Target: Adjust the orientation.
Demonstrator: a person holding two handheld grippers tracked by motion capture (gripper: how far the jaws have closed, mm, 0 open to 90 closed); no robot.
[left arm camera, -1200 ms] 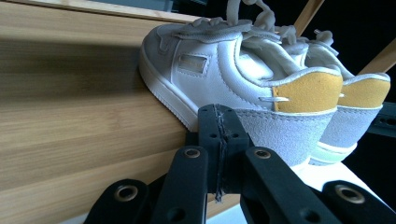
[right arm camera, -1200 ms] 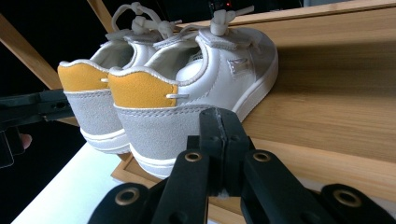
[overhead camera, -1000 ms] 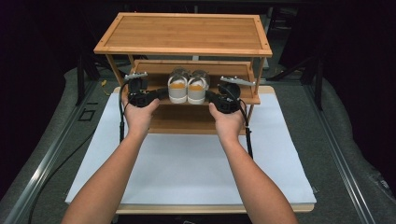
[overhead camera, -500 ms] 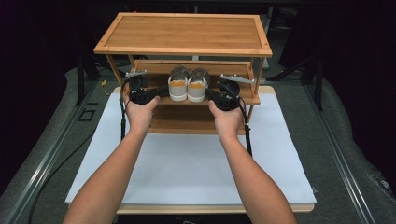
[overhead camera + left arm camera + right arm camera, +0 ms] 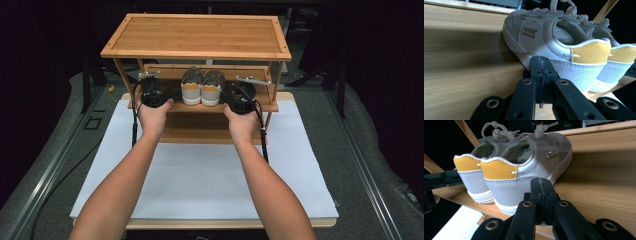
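A: Where are the shoes (image 5: 201,89) sitting?

B: They are standing side by side on the middle shelf (image 5: 260,105) of the wooden rack (image 5: 200,35), heels with yellow tabs facing the person, toes pointing toward the back. The rack itself is standing on a white board (image 5: 200,175) that is covering the table.

A: And what are the hands doing?

B: The left gripper (image 5: 150,96) is hovering at the front edge of that shelf, just left of the pair. The right gripper (image 5: 239,100) is hovering just right of the pair. The shoes are sitting between the two.

A: Are the jaws gripping anything?

B: No. In the left gripper view the left gripper (image 5: 541,75) is showing its two black jaws pressed together with nothing between them, their tip near the heel of the closer shoe (image 5: 554,47). In the right gripper view the right gripper (image 5: 541,195) is showing the same: jaws together, empty, close to the heel of the nearer shoe (image 5: 524,170).
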